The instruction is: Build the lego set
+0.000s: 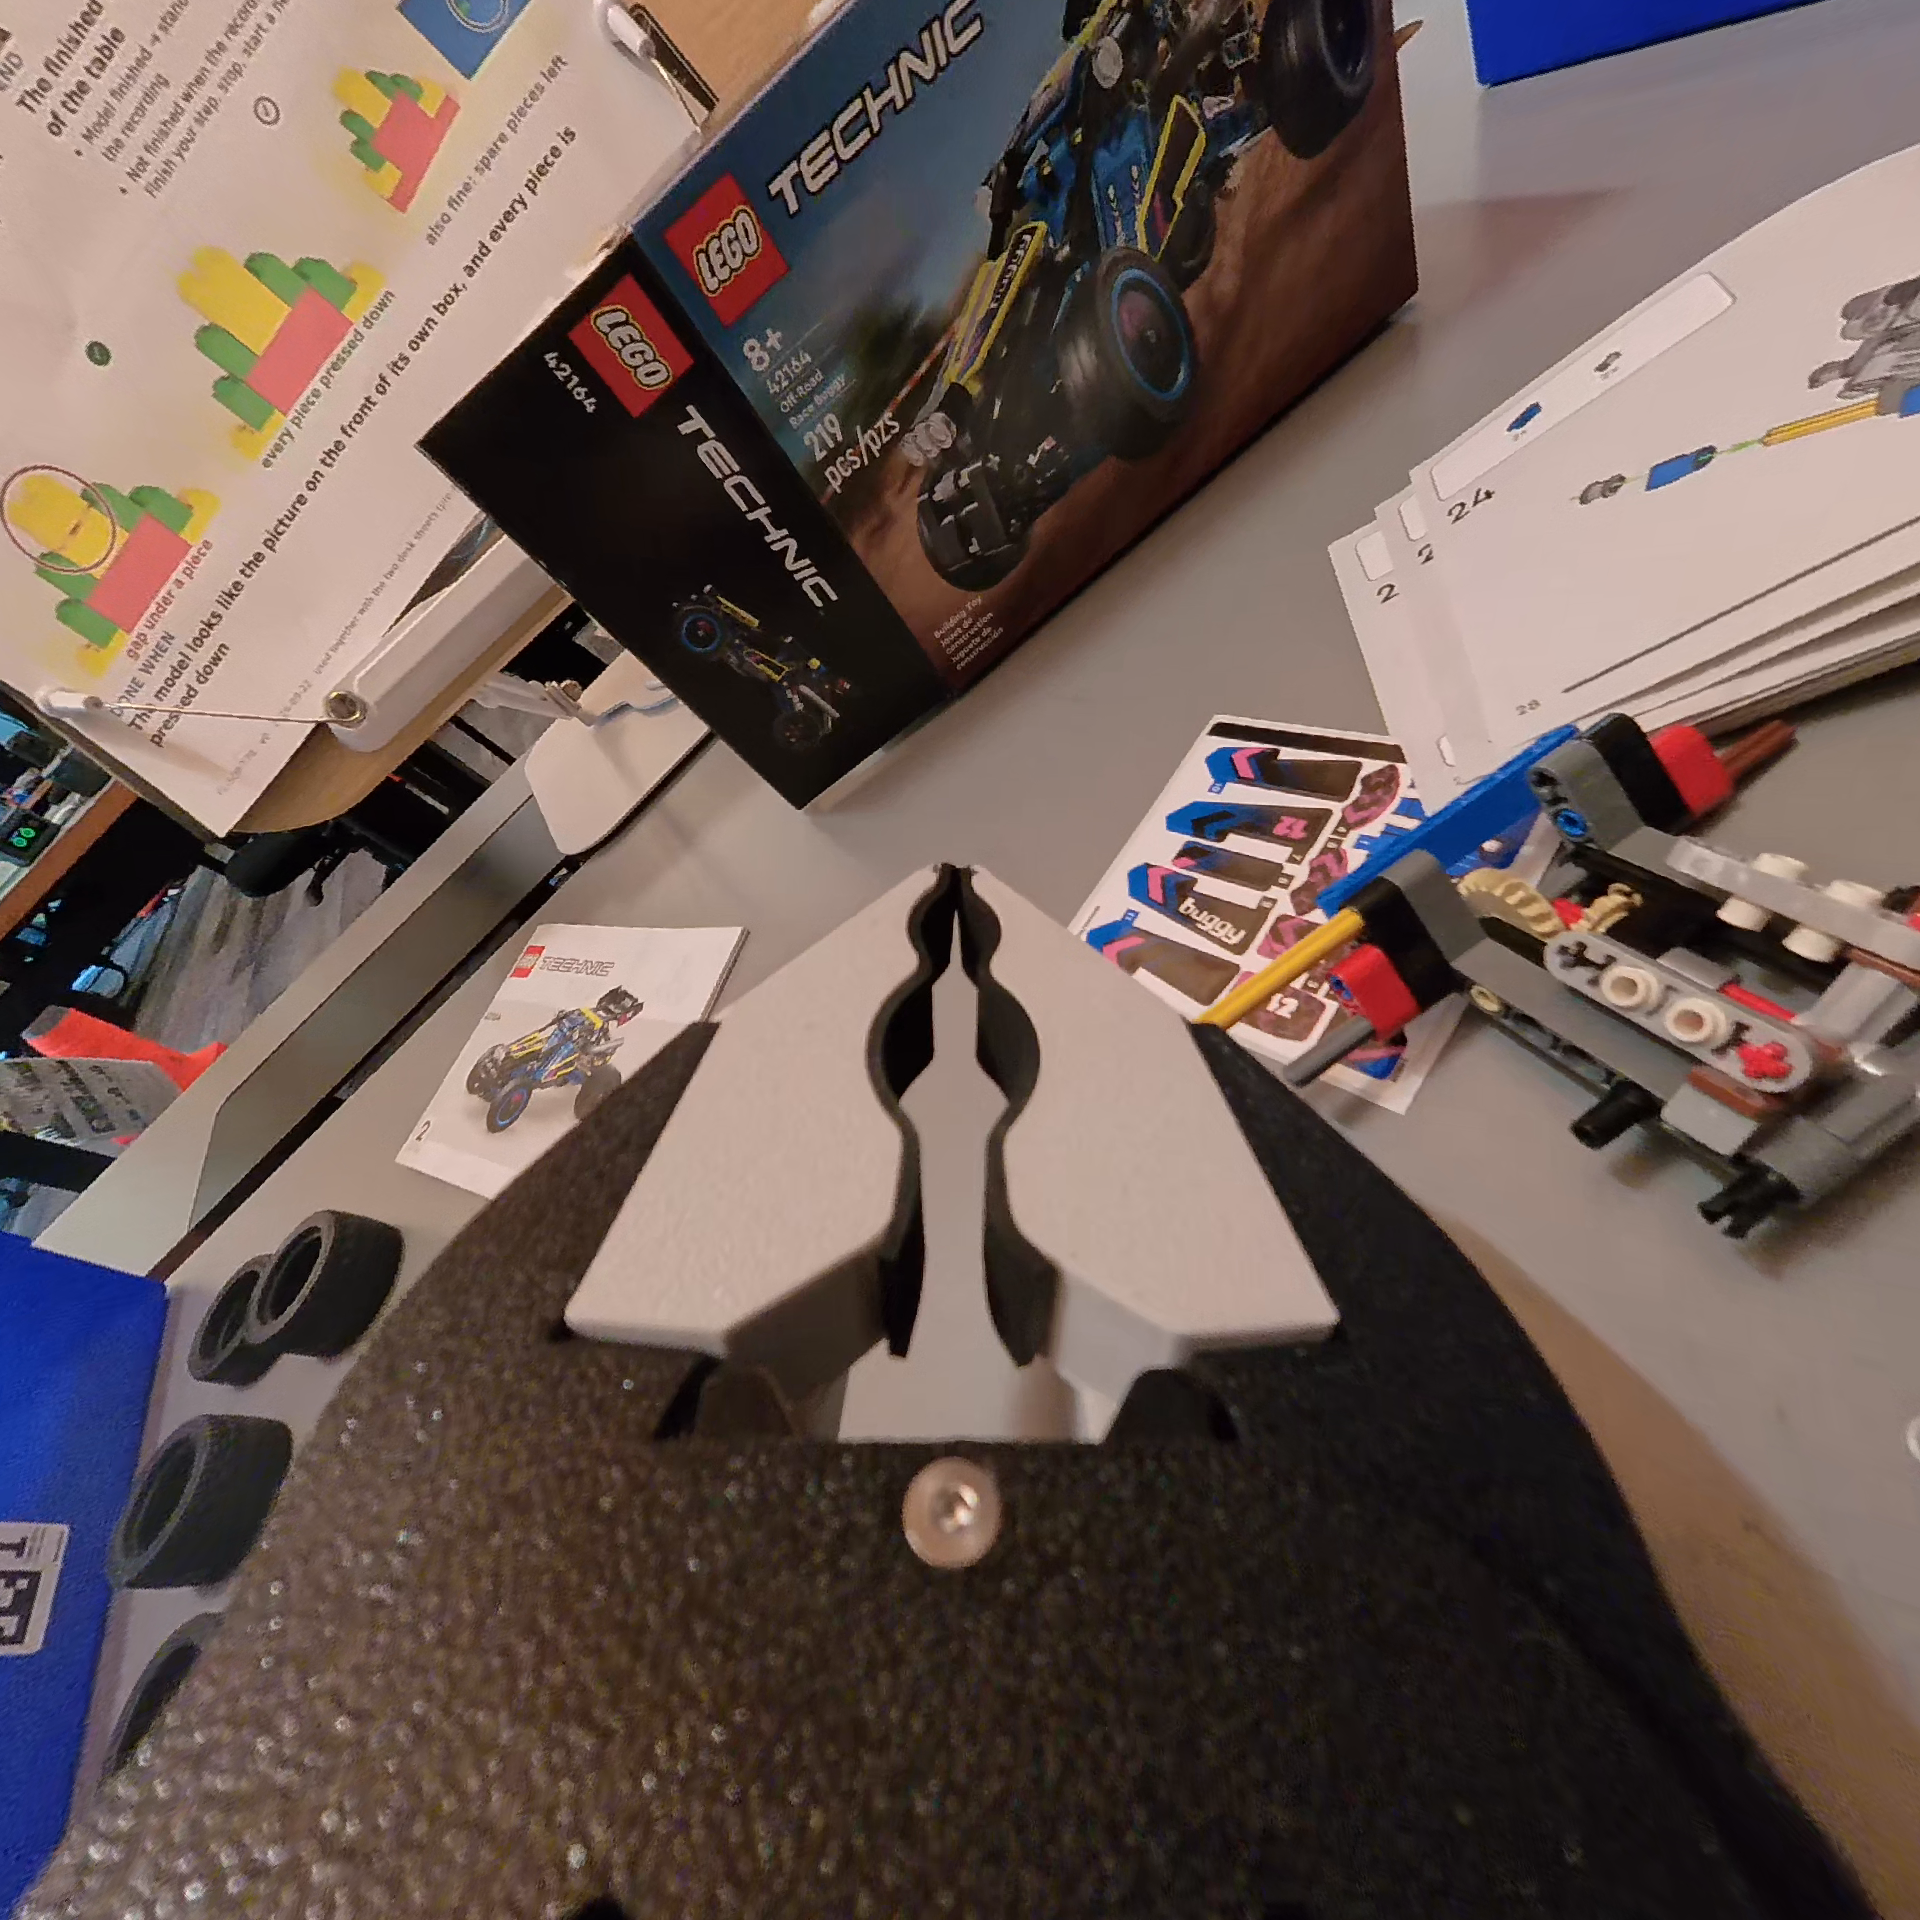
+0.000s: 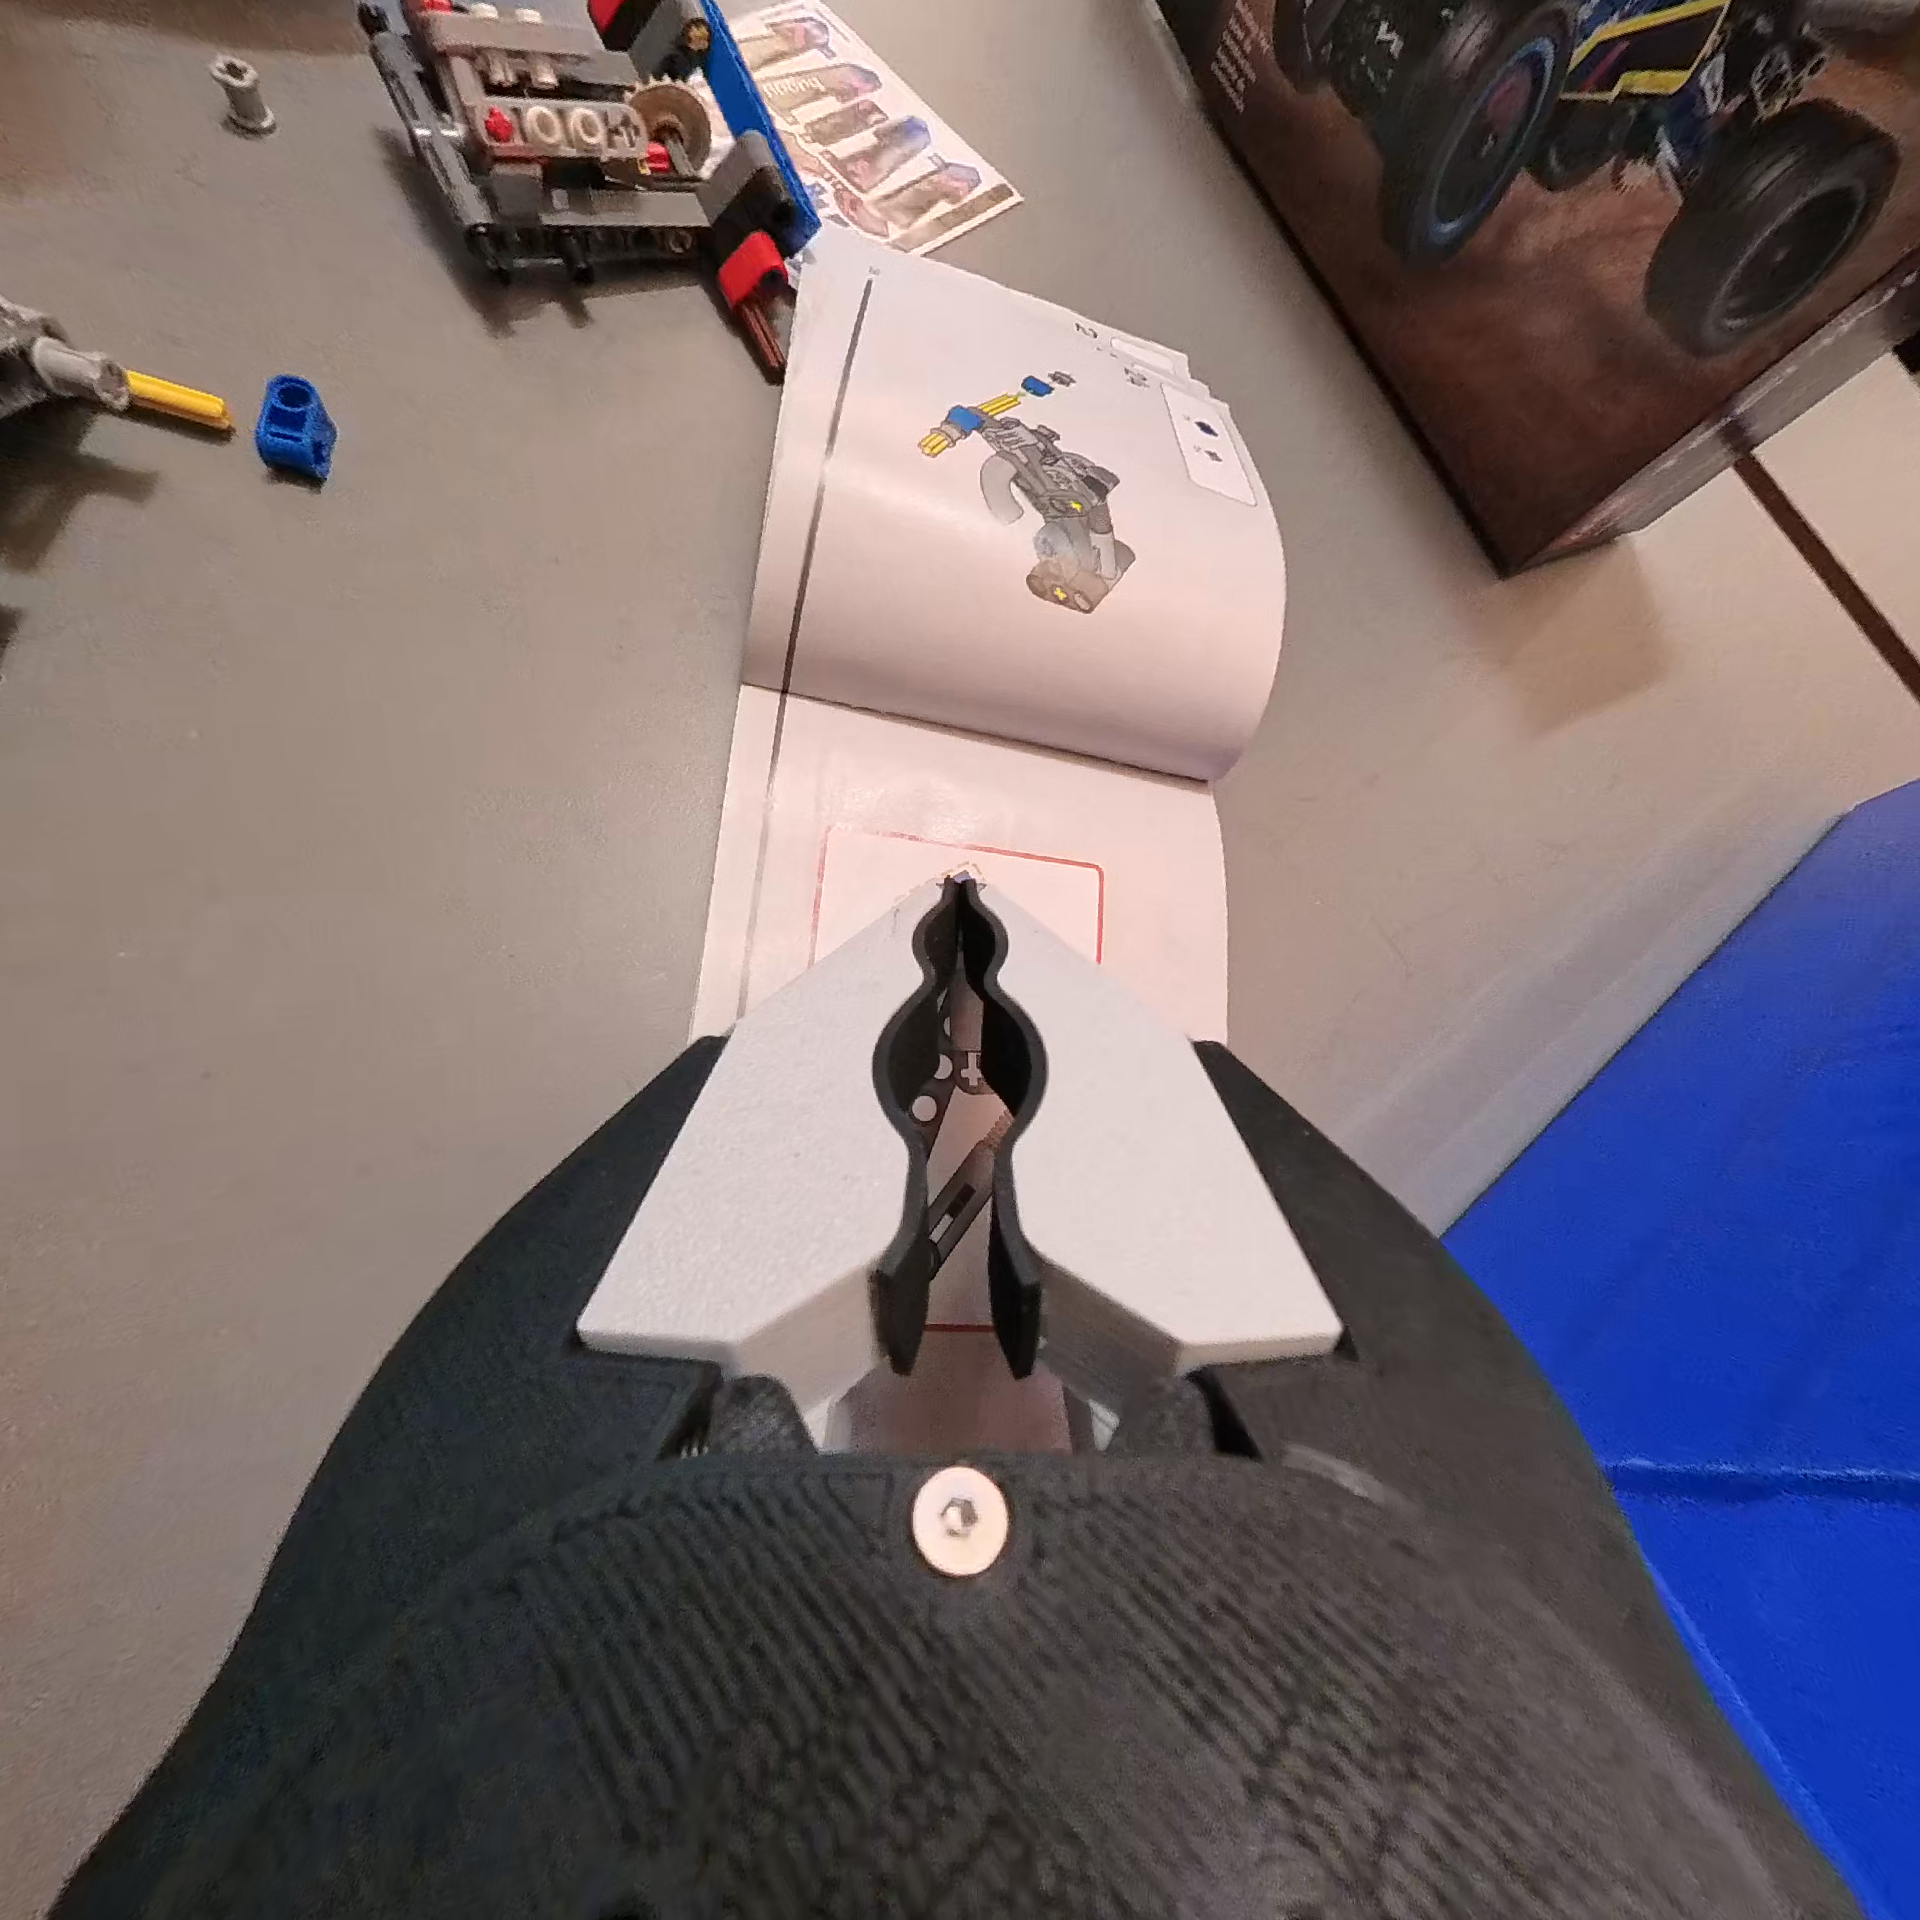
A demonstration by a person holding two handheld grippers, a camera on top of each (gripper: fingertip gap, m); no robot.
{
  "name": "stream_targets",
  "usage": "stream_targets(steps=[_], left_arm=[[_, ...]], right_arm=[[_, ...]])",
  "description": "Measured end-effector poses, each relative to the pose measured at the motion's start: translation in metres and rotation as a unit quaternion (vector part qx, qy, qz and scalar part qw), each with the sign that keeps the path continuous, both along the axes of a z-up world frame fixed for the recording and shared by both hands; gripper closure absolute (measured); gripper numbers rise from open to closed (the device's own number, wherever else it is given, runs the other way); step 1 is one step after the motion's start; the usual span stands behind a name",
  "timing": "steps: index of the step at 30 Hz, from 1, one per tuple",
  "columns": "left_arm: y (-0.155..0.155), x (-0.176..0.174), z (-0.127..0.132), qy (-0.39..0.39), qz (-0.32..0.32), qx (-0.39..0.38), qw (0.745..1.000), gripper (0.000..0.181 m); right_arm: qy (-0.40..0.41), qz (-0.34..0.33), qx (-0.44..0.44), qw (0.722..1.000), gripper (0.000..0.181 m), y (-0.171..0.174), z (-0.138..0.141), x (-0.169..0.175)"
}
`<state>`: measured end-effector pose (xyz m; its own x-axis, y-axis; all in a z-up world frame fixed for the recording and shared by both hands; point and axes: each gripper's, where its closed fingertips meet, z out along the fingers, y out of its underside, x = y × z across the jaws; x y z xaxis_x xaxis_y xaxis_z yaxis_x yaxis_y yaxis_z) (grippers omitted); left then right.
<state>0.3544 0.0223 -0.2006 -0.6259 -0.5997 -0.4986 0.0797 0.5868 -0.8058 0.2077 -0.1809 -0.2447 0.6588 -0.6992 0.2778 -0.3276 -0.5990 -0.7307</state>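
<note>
- Part-built grey, black and blue brick chassis (image 2: 592, 145) lies far left on the grey tabletop (image 2: 416, 779); much is left.
- Loose small blue connector (image 2: 296, 428) waits nearby.
- Left claw (image 1: 954, 878) and right claw (image 2: 956, 883) are both clenched, empty.

Both views were lit evenly by soft, warm indoor light, with no hard glare. Short, diffuse shadows were cast on the grey table (image 2: 416, 727) beneath the blue piece (image 2: 296, 426) and the partly built model (image 2: 582, 156), far ahead and left of the right gripper (image 2: 958, 883). A faint sheen was seen on the curled page of the open booklet (image 2: 1039, 623) just ahead of it. Strong wide-angle bending was shown at the edges, where the box (image 1: 935, 364) ahead of the left gripper (image 1: 954, 871) was tilted and curved. The near gripper bodies were rendered slightly soft, and the tyres (image 1: 301, 1288) left of the left gripper were blurred.
</note>
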Motion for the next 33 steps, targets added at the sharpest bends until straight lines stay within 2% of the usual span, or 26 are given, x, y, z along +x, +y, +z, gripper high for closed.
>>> stream_targets(steps=[17, 33], left_arm=[[-0.0025, -0.0001, -0.0048, -0.002, -0.001, 0.021, 1.000, 0.181], [-0.0038, -0.0013, -0.0058, -0.003, -0.006, 0.027, 1.000, 0.181]], right_arm=[[-0.074, 0.002, -0.065, 0.995, 0.181, 0.0008, 0.0034, -0.0003], [-0.073, 0.006, -0.061, 0.995, 0.181, 0.0006, 0.0039, -0.0008]])
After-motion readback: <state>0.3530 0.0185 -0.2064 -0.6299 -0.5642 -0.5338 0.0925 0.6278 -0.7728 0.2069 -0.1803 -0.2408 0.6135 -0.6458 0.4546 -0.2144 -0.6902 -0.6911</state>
